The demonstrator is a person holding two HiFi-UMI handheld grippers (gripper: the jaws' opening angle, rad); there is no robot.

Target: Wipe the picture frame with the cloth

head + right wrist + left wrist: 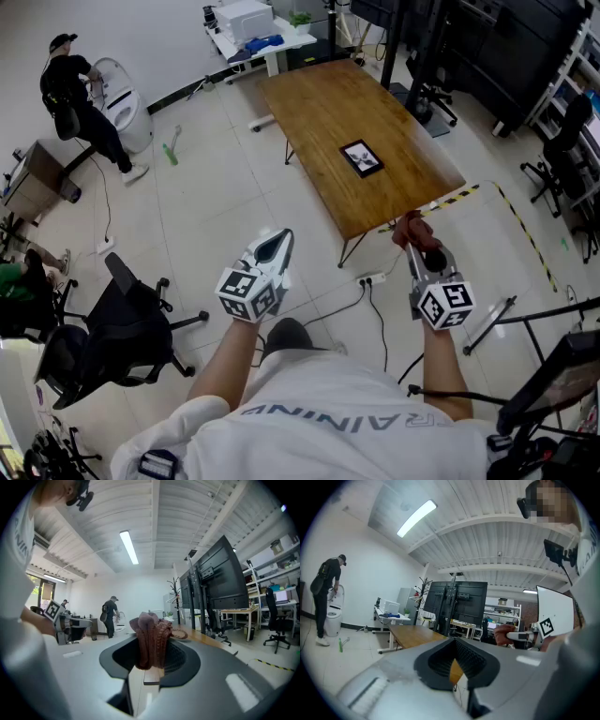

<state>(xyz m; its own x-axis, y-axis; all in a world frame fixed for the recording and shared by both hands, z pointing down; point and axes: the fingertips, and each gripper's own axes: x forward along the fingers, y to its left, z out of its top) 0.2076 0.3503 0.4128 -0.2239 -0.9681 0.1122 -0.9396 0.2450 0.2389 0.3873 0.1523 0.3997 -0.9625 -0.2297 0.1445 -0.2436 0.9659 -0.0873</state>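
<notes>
Right gripper point(151, 662) clamps soft, limp cloth point(150, 637); left gripper point(457, 657) closed, empty; light picture frame point(362, 157) likely needs edge-steadying.

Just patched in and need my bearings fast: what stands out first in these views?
A dark red cloth is bunched up and clamped in the right gripper, which is held just off the near edge of the wooden table. The small black picture frame lies flat, alone on that table's near half, and nothing touches it. The left gripper holds nothing and hangs over the floor.
</notes>
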